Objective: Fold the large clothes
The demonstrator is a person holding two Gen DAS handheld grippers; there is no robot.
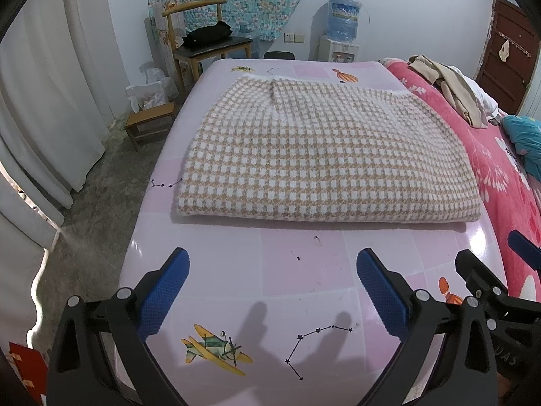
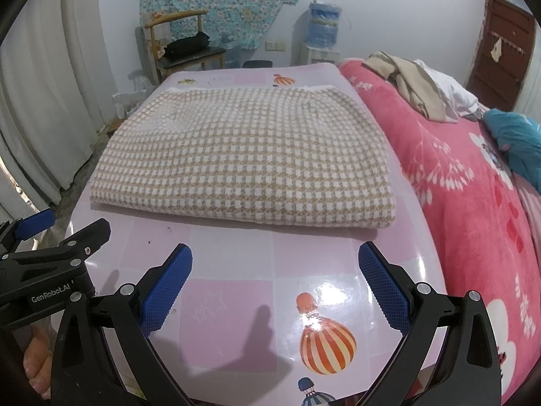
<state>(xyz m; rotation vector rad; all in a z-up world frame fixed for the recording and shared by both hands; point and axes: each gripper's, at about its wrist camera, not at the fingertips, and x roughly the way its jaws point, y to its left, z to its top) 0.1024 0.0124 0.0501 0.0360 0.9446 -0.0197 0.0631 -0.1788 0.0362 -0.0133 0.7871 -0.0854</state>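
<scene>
Pink tabletop (image 1: pixel 297 270) held the folded houndstooth garment (image 1: pixel 318 155); left gripper (image 1: pixel 272 267) and right gripper (image 2: pixel 275 264) hovered wide open, empty — best grip both near corners evenly.

The folded checked garment (image 1: pixel 321 149) hides its own lower layers and the bench (image 1: pixel 297 270) beneath it. The water dispenser's (image 1: pixel 339 52) labels are too small to read. The bed (image 2: pixel 473 203) is cut off at the right edge.

Left tool (image 1: pixel 272 267), right tool (image 2: pixel 275 264) agape
</scene>
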